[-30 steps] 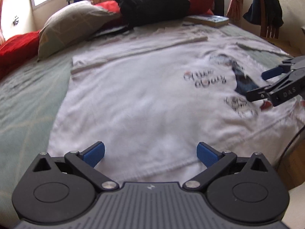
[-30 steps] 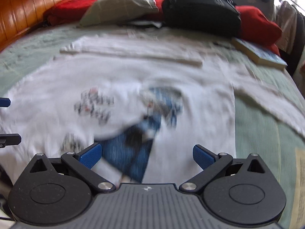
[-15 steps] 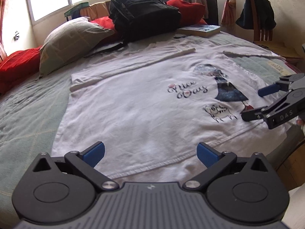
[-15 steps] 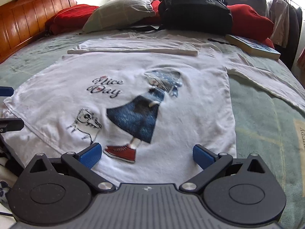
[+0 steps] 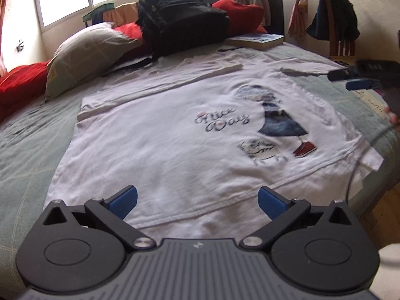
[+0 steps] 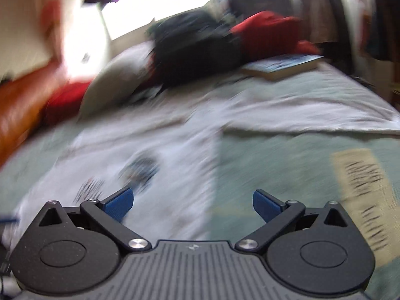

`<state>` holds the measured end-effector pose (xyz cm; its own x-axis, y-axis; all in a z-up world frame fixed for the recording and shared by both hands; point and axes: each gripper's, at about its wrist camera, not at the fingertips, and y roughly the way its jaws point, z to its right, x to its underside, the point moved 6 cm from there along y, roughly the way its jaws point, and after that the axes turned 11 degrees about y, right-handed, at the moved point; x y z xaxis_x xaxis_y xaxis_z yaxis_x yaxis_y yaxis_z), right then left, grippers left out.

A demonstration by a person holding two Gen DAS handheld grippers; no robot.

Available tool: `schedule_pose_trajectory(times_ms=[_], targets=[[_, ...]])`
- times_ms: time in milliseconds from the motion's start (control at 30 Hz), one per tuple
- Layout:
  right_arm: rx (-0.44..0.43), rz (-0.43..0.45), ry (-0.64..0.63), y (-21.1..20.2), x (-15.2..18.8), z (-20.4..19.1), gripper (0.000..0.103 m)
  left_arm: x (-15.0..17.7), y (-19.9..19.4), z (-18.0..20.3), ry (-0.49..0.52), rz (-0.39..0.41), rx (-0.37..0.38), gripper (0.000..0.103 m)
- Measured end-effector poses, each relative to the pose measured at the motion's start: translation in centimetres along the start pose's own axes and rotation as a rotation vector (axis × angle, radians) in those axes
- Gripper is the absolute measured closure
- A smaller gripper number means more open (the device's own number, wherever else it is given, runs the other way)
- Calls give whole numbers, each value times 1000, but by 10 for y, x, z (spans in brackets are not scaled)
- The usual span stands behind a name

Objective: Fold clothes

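Left wrist: white T-shirt (image 5: 160,150) flat beneath spread left tool (image 5: 197,201)

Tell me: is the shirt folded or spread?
Spread. The shirt lies flat on the bed, print up, one sleeve out; neither open gripper holds it.

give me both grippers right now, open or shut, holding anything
Left gripper: open, holding nothing, over the white t-shirt.
Right gripper: open, holding nothing.
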<state>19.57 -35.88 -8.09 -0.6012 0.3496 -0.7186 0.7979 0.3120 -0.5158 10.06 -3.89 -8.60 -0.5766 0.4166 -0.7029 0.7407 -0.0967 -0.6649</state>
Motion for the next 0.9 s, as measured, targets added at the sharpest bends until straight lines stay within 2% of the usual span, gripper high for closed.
schedule_pose_trajectory(times_ms=[100,267,333,500,900], targets=[[50,61,149,2,-34,53,0,-5,-1,9,20,12,10,1],[64,135,512,4,-79,139,0,-7,4,16,36,2,7,1],[45,176,578,8,-86,162,0,-7,7,17,39,-8,1,1],[62,191,654,32,-91,191,0,-7,14,15,36,-30,-10,1],[48,225,611,69,-110,206,0,-15,30,15,47,-58,-8,1]])
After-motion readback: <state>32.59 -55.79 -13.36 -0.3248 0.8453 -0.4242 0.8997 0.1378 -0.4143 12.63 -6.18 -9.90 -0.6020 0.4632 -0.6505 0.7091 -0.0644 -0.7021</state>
